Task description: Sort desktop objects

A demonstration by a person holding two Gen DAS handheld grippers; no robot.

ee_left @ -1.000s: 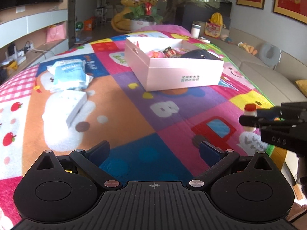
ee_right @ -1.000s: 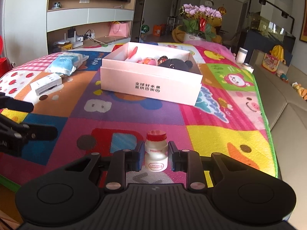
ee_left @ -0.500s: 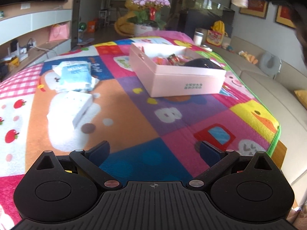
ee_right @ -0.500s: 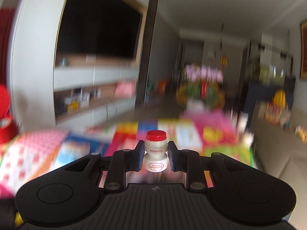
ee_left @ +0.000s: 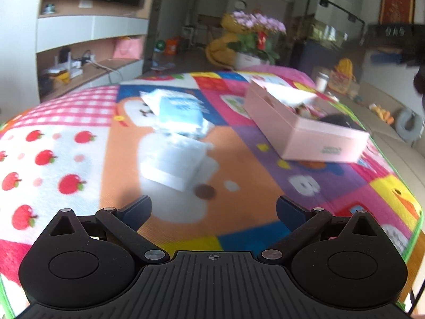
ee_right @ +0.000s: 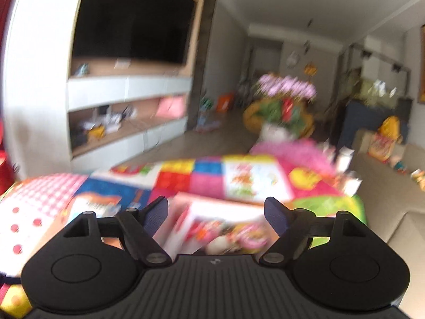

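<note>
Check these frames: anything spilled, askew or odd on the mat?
Nothing stands out, as far as the blur allows. The pink box sits flat on the mat; the blue packet and white box lie loose beside it. Both views are motion-blurred.

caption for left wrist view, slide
Open left gripper above the play mat, facing white box and pink box.

The right gripper [ee_right: 216, 216], jaws opening and empty, hangs over the blurred pink box [ee_right: 212, 228].
</note>
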